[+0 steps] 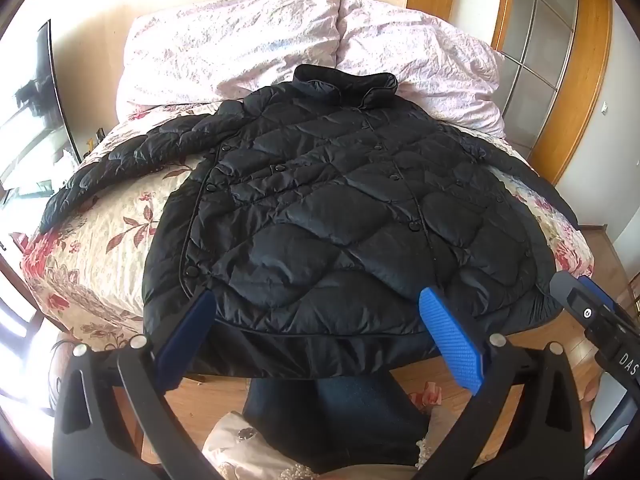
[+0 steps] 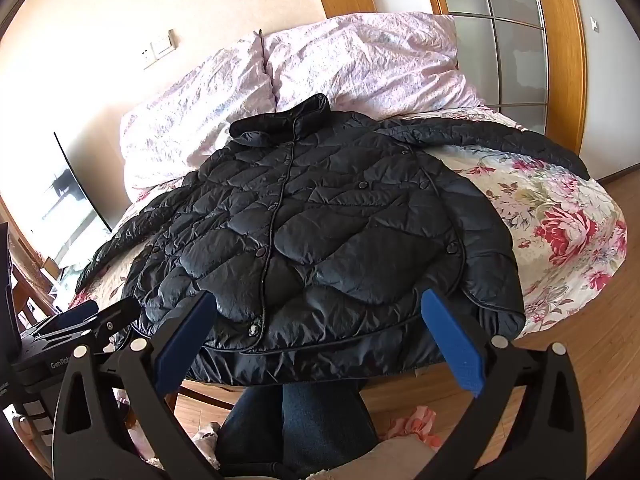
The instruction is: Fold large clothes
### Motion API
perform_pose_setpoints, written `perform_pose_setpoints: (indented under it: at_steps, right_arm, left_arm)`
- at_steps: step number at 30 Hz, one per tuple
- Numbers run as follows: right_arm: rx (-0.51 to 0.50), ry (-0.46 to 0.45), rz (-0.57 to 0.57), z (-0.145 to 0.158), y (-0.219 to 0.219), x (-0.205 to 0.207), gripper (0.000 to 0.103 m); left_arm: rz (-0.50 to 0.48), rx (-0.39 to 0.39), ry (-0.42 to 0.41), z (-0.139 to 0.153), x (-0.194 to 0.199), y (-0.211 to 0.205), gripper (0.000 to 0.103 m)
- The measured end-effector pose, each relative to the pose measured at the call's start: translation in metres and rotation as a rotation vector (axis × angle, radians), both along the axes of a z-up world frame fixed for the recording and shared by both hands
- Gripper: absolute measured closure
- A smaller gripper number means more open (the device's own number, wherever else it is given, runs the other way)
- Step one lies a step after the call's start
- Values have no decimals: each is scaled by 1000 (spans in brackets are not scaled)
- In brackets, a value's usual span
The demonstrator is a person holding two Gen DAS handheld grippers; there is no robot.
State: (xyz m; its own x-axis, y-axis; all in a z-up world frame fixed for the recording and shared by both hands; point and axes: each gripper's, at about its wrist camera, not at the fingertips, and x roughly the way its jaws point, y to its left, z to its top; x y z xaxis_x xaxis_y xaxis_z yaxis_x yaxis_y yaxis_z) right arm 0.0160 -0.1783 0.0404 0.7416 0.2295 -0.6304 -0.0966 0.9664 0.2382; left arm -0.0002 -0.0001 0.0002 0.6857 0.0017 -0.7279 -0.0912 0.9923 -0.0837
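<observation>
- Left hand-held gripper (image 1: 320, 336): jaws spread wide, nothing between the blue pads (image 1: 452, 340); angled downward.
- Right hand-held gripper (image 2: 320, 336): jaws equally wide, empty; angled downward, just right of the left hand-held gripper.
- Person's legs (image 2: 316, 420) in jeans, below both.

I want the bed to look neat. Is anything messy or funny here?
The black coat lies flat and buttoned, but its bottom edge hangs over the end of the bed, and one sleeve sprawls crookedly out sideways. Something pink lies on the floor by the bed. Nothing looks torn.
</observation>
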Motion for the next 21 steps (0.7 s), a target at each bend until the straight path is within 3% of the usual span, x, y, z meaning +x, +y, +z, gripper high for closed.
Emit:
perform_pose_setpoints:
  at_steps: [21]
  right_arm:
    - [3,2,0,-1,-2,0,1]
  left_arm:
    - [0,3,0,0,0,0,2]
